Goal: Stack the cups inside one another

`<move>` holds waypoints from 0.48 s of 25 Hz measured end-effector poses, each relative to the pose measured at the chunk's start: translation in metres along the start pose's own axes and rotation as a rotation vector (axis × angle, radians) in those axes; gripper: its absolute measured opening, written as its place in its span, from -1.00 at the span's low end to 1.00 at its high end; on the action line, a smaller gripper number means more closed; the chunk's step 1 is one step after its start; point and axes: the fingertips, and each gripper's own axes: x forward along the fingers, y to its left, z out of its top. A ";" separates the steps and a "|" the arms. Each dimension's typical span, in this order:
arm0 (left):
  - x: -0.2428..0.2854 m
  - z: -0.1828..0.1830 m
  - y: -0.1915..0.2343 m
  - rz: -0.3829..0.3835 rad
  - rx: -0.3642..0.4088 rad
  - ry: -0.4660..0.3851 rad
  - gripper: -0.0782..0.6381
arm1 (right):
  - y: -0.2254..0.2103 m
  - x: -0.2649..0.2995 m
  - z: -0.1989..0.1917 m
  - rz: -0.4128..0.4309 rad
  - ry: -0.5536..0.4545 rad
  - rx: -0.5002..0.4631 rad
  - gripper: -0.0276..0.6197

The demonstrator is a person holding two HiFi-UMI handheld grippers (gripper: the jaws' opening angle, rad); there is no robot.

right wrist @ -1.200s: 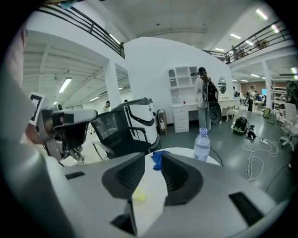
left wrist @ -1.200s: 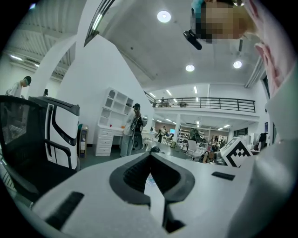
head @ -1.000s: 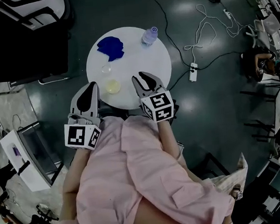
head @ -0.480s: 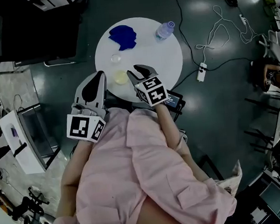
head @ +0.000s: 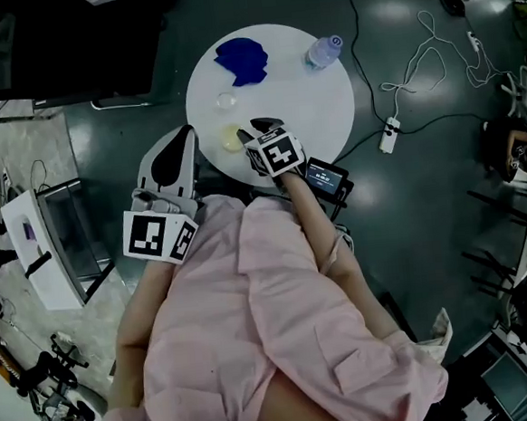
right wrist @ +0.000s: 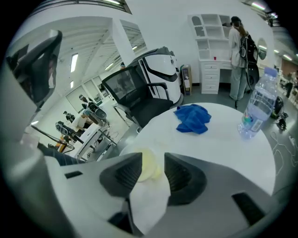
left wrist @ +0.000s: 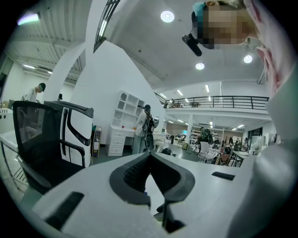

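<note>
My right gripper (head: 250, 130) has just been opening its jaws. It's released now, with the yellow cup (head: 231, 139) loose between them at the table's (head: 302, 102) 8 o'clock. Clear cup (head: 227, 100) sits around 9. Left gripper (left wrist: 150, 156) is clenched, empty.

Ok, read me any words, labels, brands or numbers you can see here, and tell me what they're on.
No text here can be read.
Water bottle label: too blurred to read.
Small device with a lit screen: too small to read.
Marker cubes: black-and-white square patterns only, no letters or numbers.
</note>
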 end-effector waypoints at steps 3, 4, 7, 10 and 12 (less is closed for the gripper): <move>-0.001 0.001 0.002 0.014 0.000 -0.001 -0.76 | 0.001 0.010 -0.008 0.012 0.040 0.002 -0.51; -0.002 0.001 0.003 0.018 -0.001 -0.001 -0.76 | 0.001 0.013 -0.010 0.017 0.049 0.007 -0.51; -0.002 0.000 0.004 0.026 -0.004 -0.001 -0.76 | 0.002 0.019 -0.015 0.032 0.065 0.021 -0.51; -0.003 0.000 0.007 0.032 -0.006 -0.002 -0.76 | 0.002 0.024 -0.022 0.026 0.102 0.024 -0.51; -0.003 0.001 0.008 0.035 -0.008 -0.005 -0.76 | 0.001 0.027 -0.028 0.019 0.130 0.029 -0.51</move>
